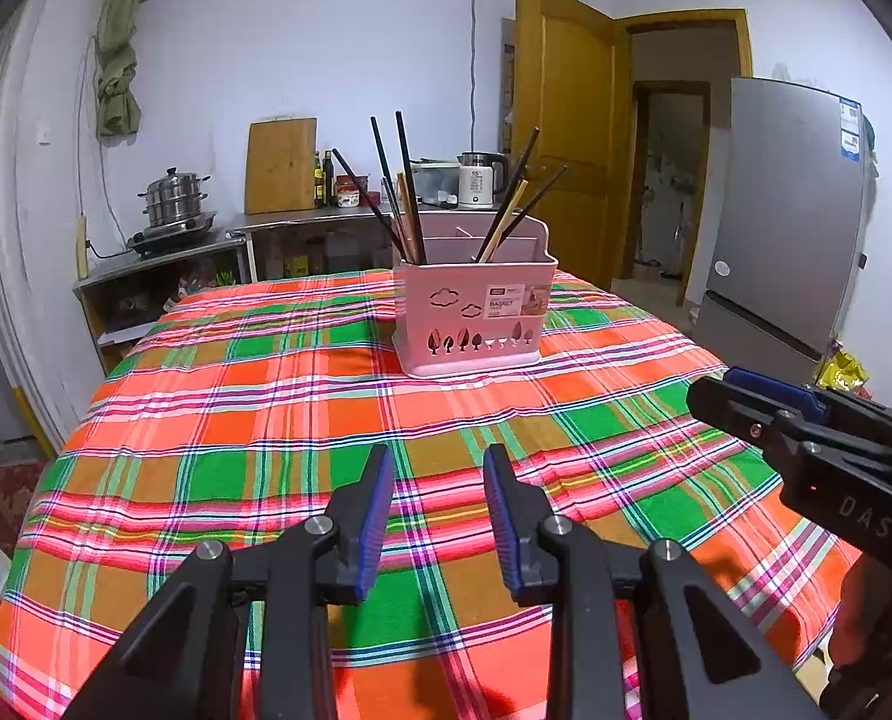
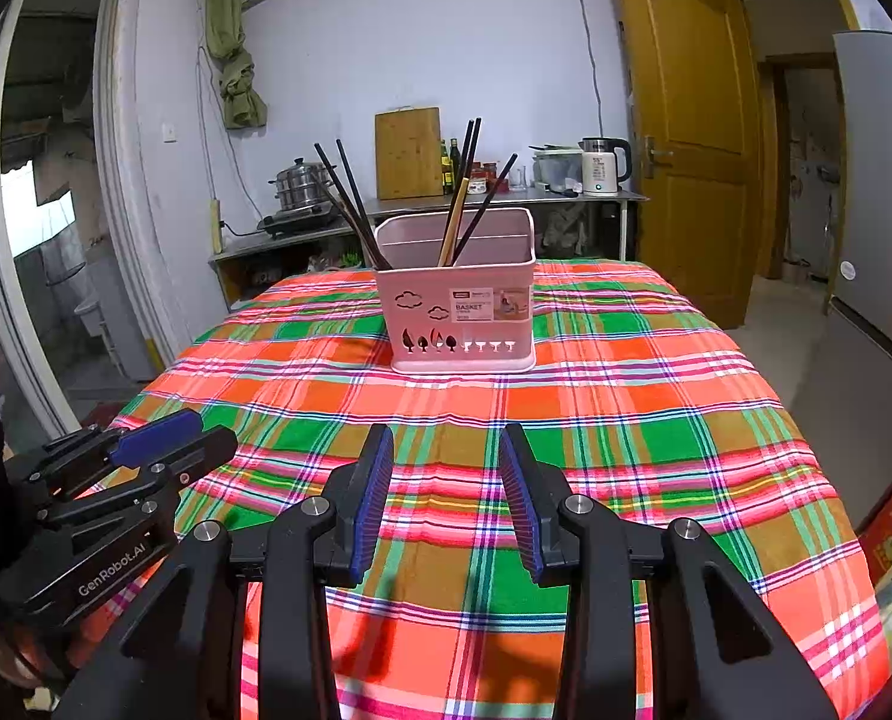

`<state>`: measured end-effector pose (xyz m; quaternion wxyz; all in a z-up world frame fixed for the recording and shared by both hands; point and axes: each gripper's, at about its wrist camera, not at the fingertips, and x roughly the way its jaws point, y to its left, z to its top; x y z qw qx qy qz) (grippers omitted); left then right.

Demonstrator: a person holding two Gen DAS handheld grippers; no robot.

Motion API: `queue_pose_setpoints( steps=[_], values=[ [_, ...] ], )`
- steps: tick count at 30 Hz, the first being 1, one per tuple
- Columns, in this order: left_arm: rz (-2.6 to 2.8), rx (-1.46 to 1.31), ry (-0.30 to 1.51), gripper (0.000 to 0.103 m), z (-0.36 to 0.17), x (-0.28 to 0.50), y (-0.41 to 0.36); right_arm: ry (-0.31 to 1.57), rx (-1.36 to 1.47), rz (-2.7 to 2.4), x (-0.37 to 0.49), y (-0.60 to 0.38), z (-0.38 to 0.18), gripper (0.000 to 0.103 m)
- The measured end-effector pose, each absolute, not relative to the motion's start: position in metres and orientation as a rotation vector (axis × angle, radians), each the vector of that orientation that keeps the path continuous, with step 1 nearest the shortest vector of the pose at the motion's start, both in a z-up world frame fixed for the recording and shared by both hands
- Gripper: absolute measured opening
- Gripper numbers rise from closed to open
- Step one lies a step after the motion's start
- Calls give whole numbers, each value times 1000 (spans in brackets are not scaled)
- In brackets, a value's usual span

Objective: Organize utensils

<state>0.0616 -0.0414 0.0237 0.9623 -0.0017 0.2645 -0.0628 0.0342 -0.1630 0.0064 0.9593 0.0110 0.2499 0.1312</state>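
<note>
A pink plastic basket (image 1: 472, 315) stands on the bench (image 1: 266, 420), which is draped in a woven plaid cloth of orange, green, brown and pink checks. The basket is a boxy tub with rounded corners, inner dividers, cloud and tree shapes cut through its front wall and a paper label stuck on that wall. Dark slender chopsticks (image 1: 407, 192) and a few pale wooden ones lean out of its compartments, fanning left and right.

The left tool (image 1: 438, 519) hovers over the near part of the cloth, its ribbed blue pads apart with nothing between them; the basket sits ahead of it and slightly to its right, well apart. The right tool (image 2: 446, 498) hangs likewise over the cloth, pads apart and empty, with the basket almost straight ahead and well apart. Each tool has matte black angular arms with round metal pins. The two tools lie side by side, near each other
</note>
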Motion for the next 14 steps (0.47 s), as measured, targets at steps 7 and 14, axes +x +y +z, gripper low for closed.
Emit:
queue_pose_setpoints(
  steps=[7,14],
  values=[
    [-120,-5,532,31,25,62,-40,507,22,265,34,-163,6,38],
    [-111,-10,525,30,26,62,-38,508,21,265,33,-164,6,38]
  ],
)
